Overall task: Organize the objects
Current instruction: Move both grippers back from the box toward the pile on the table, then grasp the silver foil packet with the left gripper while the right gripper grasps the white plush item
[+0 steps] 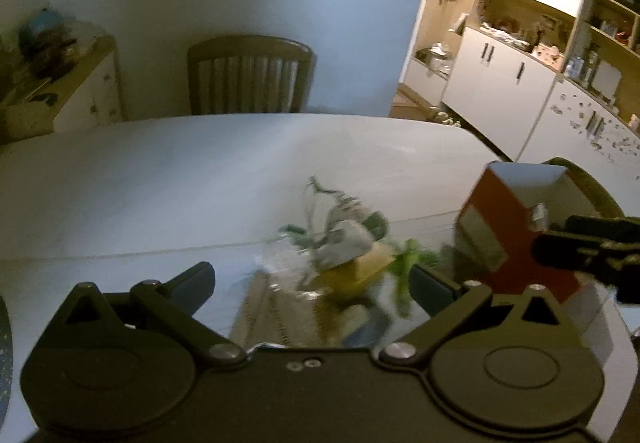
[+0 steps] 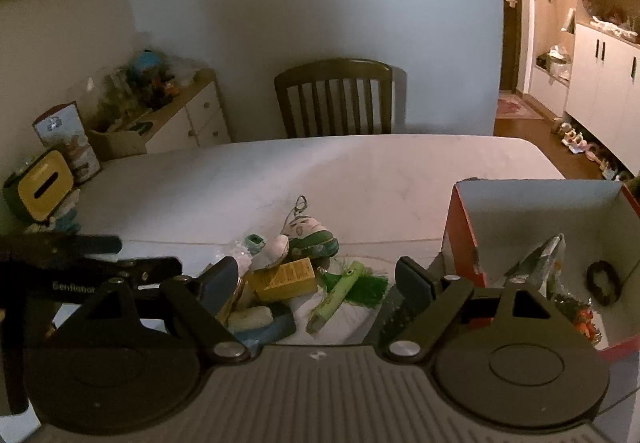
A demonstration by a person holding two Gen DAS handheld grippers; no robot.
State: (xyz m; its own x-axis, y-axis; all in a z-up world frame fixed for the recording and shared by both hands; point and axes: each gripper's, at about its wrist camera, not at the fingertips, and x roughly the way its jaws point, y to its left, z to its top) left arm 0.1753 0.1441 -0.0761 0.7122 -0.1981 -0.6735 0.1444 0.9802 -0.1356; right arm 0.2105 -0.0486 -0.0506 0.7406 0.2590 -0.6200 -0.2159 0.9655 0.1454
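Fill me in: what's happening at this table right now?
A person is tidying small clutter into a red box on a white table. Both claws are open and empty: the left claw and right claw hover over the pile, which includes a yellow carton, a green stick toy and a plush keychain. The box already holds a foil packet and a dark ring.

Wooden chair (image 2: 336,99) behind the table (image 2: 360,171), white cabinets (image 1: 500,83) beyond.
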